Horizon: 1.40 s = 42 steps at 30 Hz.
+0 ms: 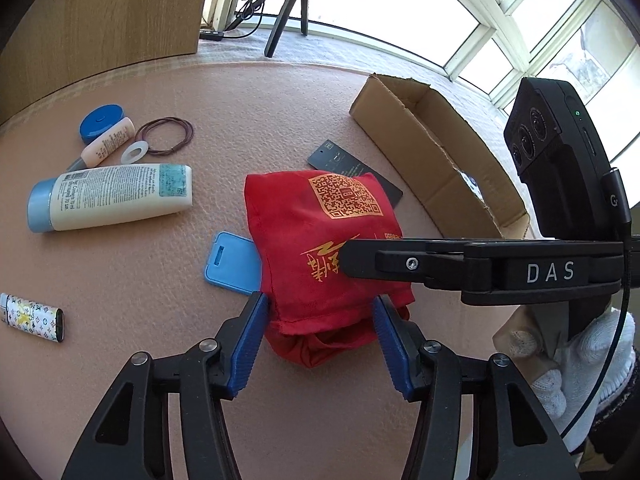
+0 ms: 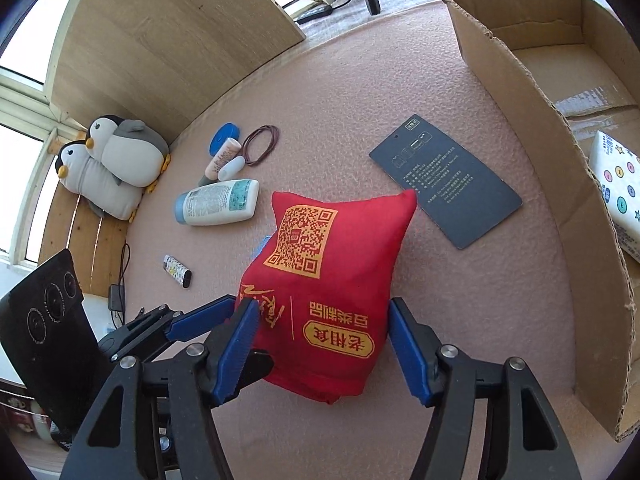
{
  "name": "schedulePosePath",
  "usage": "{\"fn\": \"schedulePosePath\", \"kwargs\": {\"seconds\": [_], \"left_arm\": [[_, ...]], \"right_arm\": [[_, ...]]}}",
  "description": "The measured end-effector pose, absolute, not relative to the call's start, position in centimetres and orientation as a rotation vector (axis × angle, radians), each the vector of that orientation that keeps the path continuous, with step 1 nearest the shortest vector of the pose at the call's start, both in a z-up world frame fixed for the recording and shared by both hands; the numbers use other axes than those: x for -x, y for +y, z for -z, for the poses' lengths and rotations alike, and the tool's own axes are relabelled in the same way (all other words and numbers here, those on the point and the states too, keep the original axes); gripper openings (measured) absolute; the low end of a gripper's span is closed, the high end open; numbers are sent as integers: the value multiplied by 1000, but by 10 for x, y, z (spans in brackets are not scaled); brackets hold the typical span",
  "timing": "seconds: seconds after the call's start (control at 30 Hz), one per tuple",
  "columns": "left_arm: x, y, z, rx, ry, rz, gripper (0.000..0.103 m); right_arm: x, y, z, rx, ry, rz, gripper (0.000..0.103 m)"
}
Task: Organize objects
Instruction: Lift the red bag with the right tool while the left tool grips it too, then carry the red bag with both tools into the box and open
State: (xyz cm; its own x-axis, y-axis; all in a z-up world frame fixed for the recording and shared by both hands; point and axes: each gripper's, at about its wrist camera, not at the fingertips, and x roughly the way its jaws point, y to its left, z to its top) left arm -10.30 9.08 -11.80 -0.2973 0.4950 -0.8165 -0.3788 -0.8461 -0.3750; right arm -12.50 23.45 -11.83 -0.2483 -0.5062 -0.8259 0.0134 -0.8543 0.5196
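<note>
Red pouch [image 2: 332, 280] on the tabletop [image 2: 360, 92], straddled by my left gripper [image 1: 320, 340] and right gripper [image 2: 320, 344], both spread apart. Risk: soft fabric may bunch and slip before reaching the cardboard box [image 2: 560, 184].

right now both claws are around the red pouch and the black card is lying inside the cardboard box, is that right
One part is wrong. The black card is not inside the cardboard box; it lies flat on the pink mat beside the box, as the right wrist view shows. The rest holds: the left claw and right claw both straddle the red pouch.
</note>
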Motion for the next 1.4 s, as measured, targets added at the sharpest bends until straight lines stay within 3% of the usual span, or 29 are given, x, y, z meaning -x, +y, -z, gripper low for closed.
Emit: {"fn": "schedulePosePath", "kwargs": {"seconds": [0.23, 0.37, 0.47, 0.53, 0.67, 0.77, 0.97, 1.1, 1.4], "left_arm": [[94, 90, 104, 1344, -244, -2150, 55], [81, 107, 94, 1313, -175, -2125, 48], [70, 114, 93, 1310, -68, -2161, 49], [69, 110, 96, 1342, -43, -2173, 53], [81, 88, 101, 1387, -92, -2244, 79], [97, 80, 107, 1410, -142, -2209, 82], [114, 89, 123, 1446, -152, -2148, 81], [115, 96, 129, 1457, -165, -2129, 67], [113, 104, 109, 1405, -181, -2168, 66]], "right_arm": [[119, 235, 107, -1627, -569, 2200, 51], [113, 228, 100, -1597, -545, 2160, 37], [108, 222, 101, -1614, -492, 2162, 37], [106, 225, 102, -1613, -496, 2178, 38], [108, 235, 105, -1633, -522, 2209, 47], [111, 240, 108, -1653, -553, 2201, 60], [124, 238, 120, -1690, -612, 2133, 62], [125, 233, 123, -1694, -596, 2114, 63], [121, 229, 112, -1659, -546, 2148, 62]]}}
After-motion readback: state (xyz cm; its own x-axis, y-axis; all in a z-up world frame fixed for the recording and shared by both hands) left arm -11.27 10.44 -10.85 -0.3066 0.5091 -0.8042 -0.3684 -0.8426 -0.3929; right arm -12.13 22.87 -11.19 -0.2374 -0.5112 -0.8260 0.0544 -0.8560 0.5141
